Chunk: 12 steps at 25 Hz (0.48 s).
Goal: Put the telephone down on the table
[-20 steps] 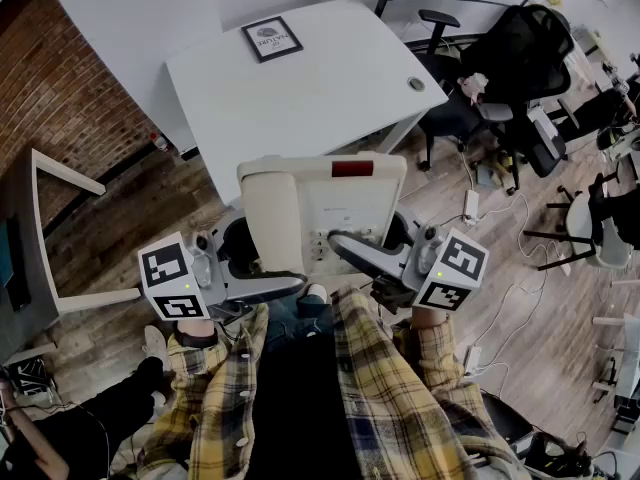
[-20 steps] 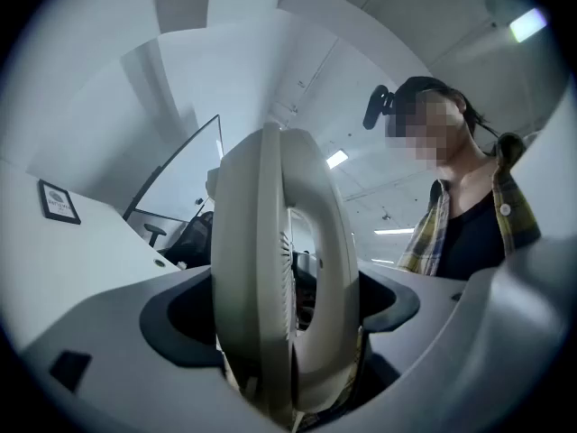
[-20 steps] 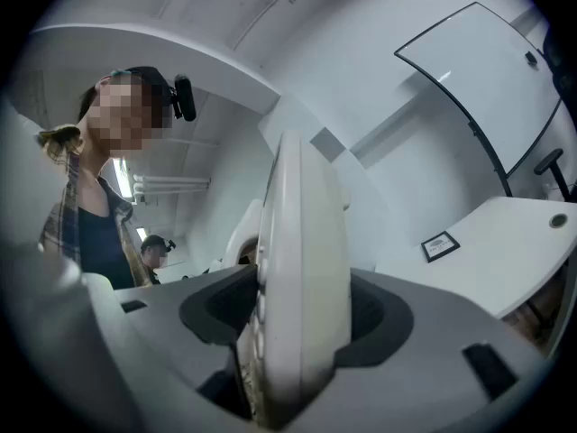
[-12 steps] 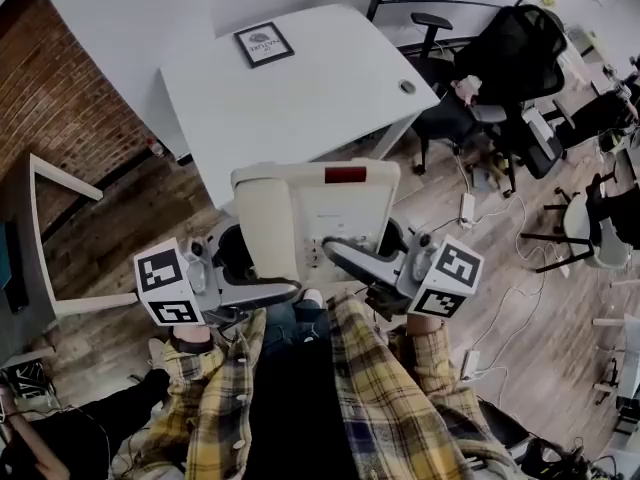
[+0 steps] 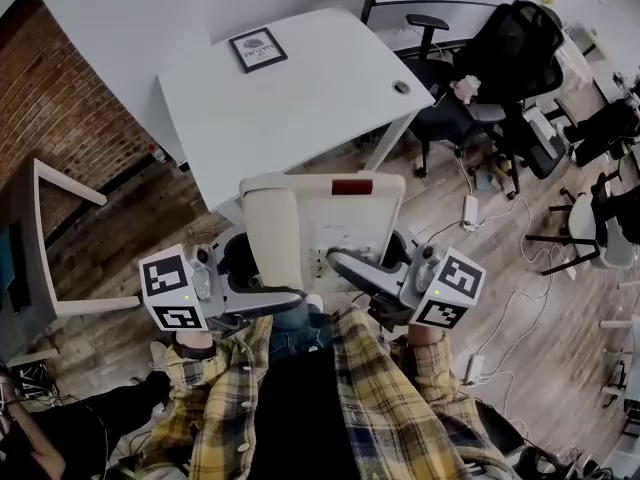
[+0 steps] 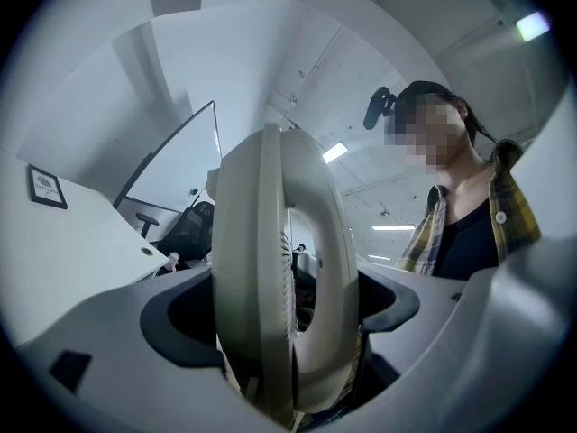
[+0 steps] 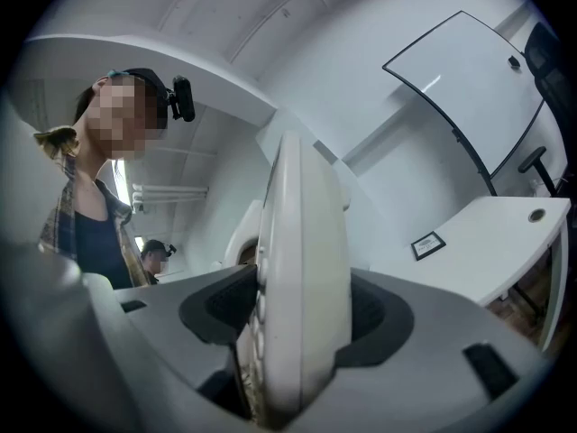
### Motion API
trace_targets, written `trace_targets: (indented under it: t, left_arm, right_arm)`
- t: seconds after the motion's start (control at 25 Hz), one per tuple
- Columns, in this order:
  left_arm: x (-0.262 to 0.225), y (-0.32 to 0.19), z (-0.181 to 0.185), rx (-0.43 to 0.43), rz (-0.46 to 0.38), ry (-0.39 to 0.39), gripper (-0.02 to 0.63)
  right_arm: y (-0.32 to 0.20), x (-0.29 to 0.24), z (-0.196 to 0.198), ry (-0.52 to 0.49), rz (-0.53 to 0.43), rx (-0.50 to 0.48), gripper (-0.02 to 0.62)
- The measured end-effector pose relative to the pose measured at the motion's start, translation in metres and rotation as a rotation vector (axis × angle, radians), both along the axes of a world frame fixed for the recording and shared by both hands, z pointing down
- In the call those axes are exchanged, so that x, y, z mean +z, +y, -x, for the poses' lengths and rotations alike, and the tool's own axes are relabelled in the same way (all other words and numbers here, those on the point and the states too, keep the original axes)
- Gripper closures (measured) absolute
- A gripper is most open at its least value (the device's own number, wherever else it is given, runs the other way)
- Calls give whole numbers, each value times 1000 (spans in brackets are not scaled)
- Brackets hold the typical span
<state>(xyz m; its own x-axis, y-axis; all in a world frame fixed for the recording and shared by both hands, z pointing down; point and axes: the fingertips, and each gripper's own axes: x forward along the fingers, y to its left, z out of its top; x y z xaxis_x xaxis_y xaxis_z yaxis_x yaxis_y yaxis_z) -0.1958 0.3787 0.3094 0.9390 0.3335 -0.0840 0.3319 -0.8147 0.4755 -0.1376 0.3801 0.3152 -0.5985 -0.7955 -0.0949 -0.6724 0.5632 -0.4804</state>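
A beige desk telephone (image 5: 320,223) with a red strip at its top hangs in the air in front of the white table (image 5: 300,98), over that table's near edge. Its handset lies along its left side. My left gripper (image 5: 262,280) is shut on the handset side. In the left gripper view the telephone (image 6: 279,287) stands edge-on between the dark pads of the left gripper (image 6: 288,309). My right gripper (image 5: 372,268) is shut on the keypad side. There the telephone (image 7: 302,269) fills the gap in the right gripper (image 7: 293,318).
On the table, a small framed picture (image 5: 257,50) stands at the far edge and a cable grommet (image 5: 401,87) sits at the right corner. Black office chairs (image 5: 500,58) stand to the right, with cables and a power strip (image 5: 468,208) on the wooden floor. A brick wall (image 5: 60,88) and a pale frame (image 5: 50,238) are at the left.
The head view has shifted slightly. The telephone sits a little lower in the picture, still held by both grippers before the table's near edge.
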Motion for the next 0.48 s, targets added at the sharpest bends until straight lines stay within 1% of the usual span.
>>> trace_targets:
  t: [0.2, 0.36, 0.48]
  left_arm:
    - [5, -17, -9, -1, 20, -5, 189]
    - [6, -39, -32, -9, 32, -3, 189]
    - [4, -65, -44, -12, 38, -3, 189]
  right_arm:
    - [-17, 5, -9, -4, 20, -2, 344]
    - [-40, 6, -32, -6, 31, -9, 342]
    - [-66, 4, -43, -7, 34, -11, 343]
